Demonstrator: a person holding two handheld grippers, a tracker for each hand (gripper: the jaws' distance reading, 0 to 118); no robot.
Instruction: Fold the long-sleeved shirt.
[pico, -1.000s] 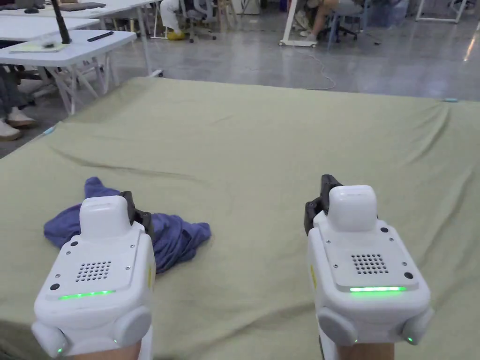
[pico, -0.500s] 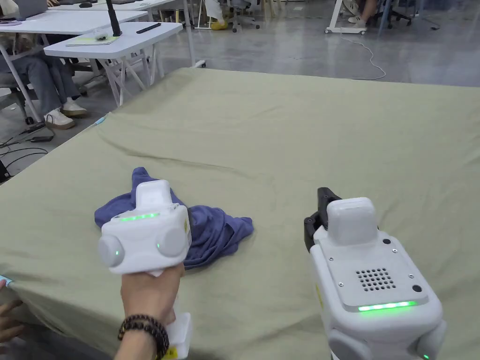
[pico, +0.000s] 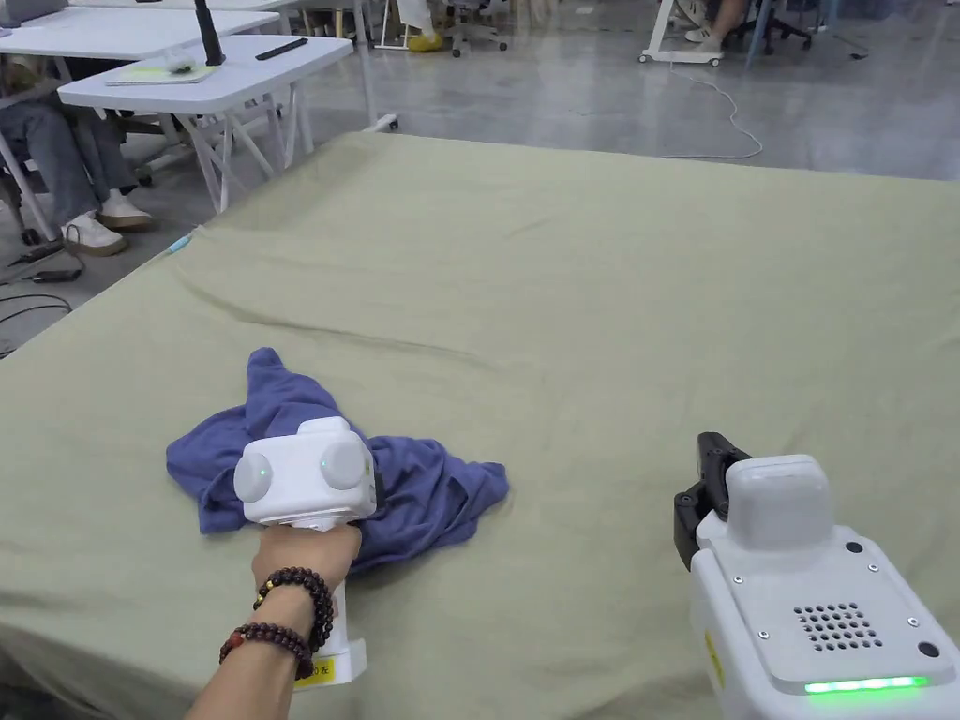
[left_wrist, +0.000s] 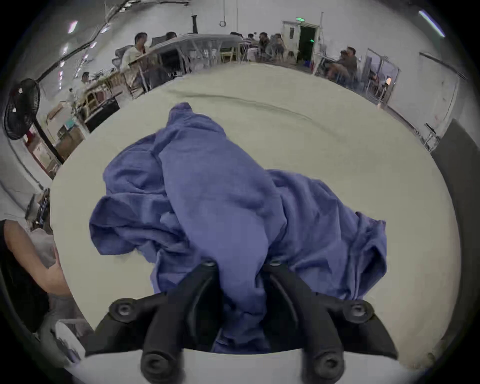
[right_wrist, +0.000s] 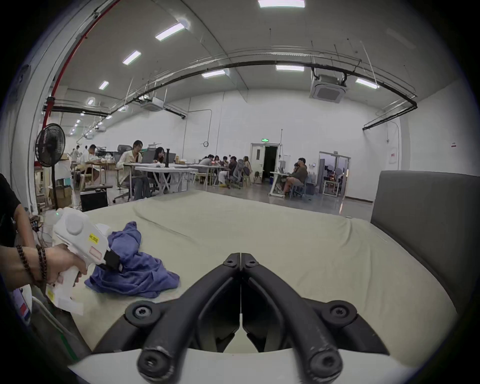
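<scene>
The left hand-held gripper (left_wrist: 240, 267) is clamped on a fold of the crumpled blue shirt (left_wrist: 223, 207), which lies on the green bed (pico: 609, 281) near its left front edge. The right hand-held gripper (right_wrist: 240, 259) has its jaws together, holding nothing, well apart from the shirt.

Green sheet (pico: 609, 281), white tables (pico: 216, 80) behind — standing fan (right_wrist: 50, 148).
</scene>
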